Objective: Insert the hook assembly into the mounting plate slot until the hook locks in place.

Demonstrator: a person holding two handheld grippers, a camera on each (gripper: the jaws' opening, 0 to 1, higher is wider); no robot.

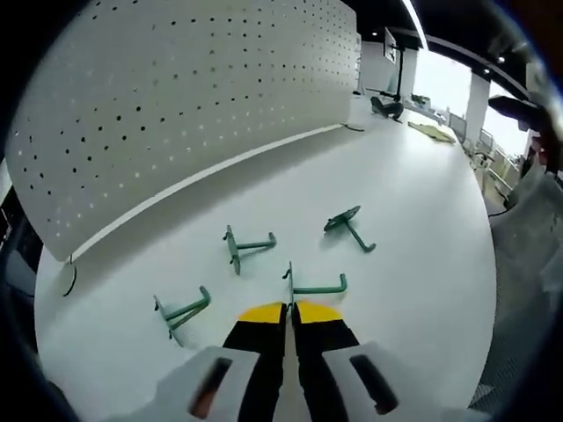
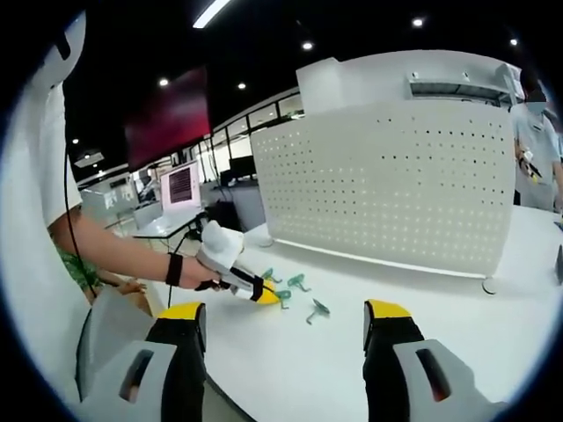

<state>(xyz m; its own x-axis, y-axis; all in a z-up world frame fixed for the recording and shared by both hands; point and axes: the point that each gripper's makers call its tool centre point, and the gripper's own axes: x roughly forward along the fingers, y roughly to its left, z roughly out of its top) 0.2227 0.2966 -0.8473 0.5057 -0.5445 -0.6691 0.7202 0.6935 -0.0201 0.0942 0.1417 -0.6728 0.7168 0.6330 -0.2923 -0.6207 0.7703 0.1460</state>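
White table (image 1: 413, 220), green hooks (image 1: 249, 246), perhaps four

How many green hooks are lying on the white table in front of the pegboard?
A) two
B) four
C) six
B: the left gripper view shows four green hooks loose on the white table below the pegboard, with the shut left gripper just short of the nearest one.

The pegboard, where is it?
In the left gripper view the pegboard stands upright along the far left edge of the white table, behind the four green hooks.
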